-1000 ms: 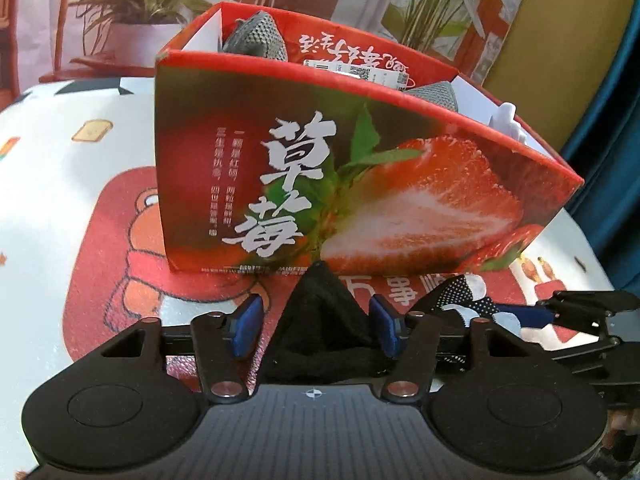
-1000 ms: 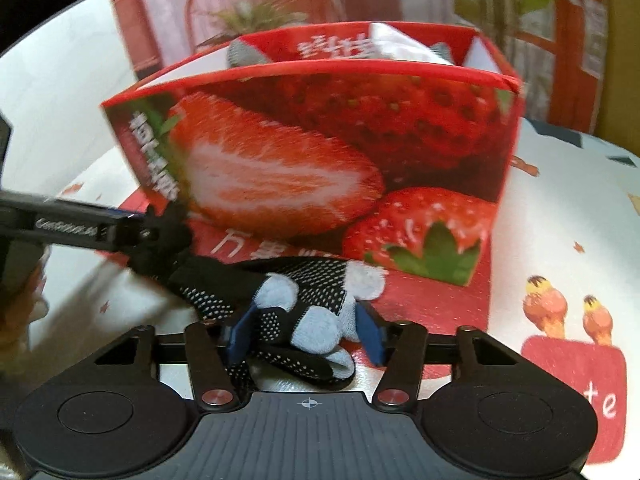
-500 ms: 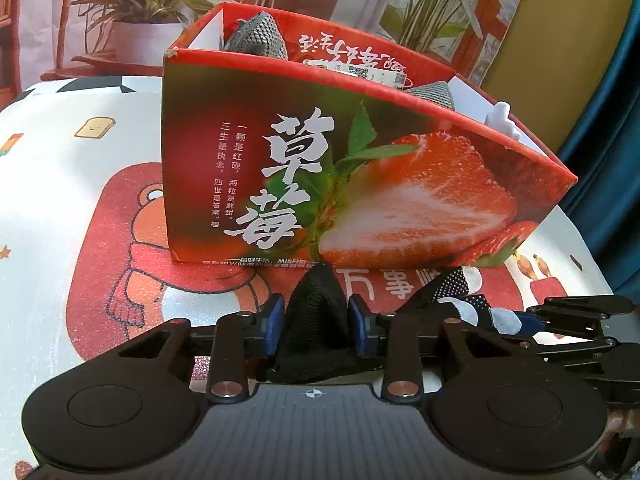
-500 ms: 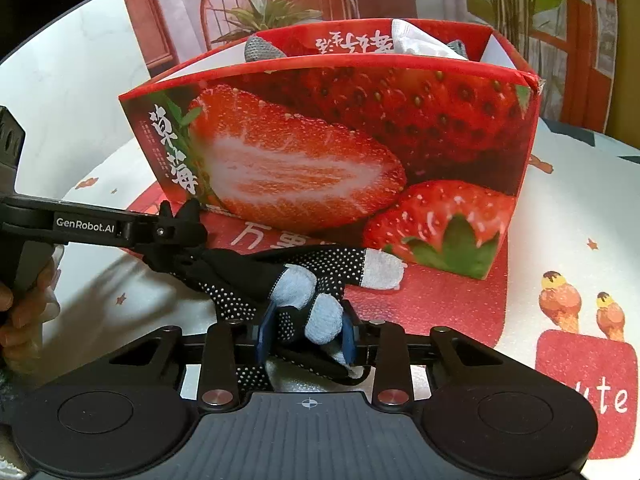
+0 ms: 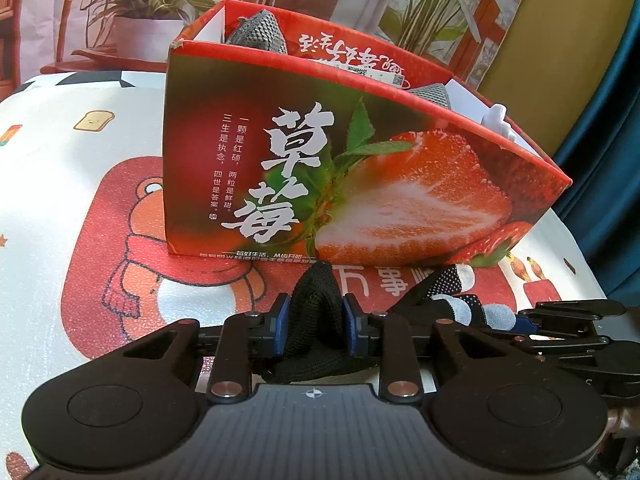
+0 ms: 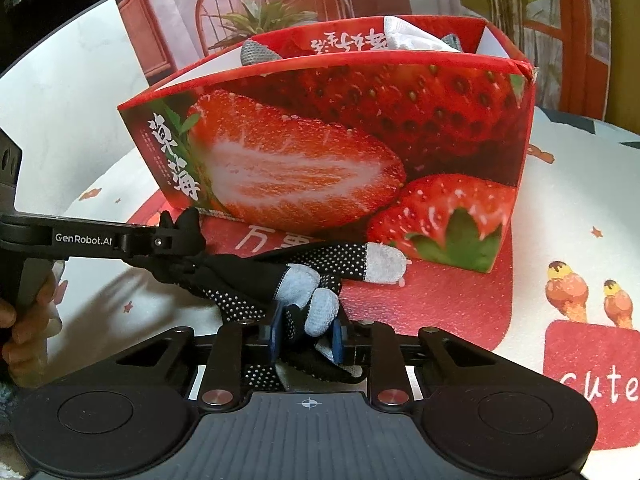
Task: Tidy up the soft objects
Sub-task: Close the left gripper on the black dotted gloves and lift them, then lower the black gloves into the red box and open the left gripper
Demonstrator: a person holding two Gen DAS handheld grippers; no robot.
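A black dotted glove with pale fingertips [image 6: 260, 276] lies stretched on the tablecloth in front of a red strawberry box [image 5: 360, 168]. My left gripper [image 5: 314, 322] is shut on the glove's black cuff [image 5: 316, 300]. My right gripper [image 6: 306, 334] is shut on the glove's finger end; the left gripper shows in the right wrist view [image 6: 176, 240] holding the cuff. The glove's fingers also show in the left wrist view [image 5: 460, 292]. The box [image 6: 360, 140] holds grey and white soft items [image 5: 260, 32].
The table has a white cloth with a red bear print [image 5: 120, 240] and a red "cute" patch [image 6: 592, 380]. Potted plants [image 5: 148, 12] stand behind the box. A blue curtain [image 5: 608, 160] hangs at the right. A hand [image 6: 20, 320] holds the left gripper.
Both grippers have closed on the glove: the left on the cuff, the right on the fingers. Both have risen slightly, and the glove is pulled straighter between them.
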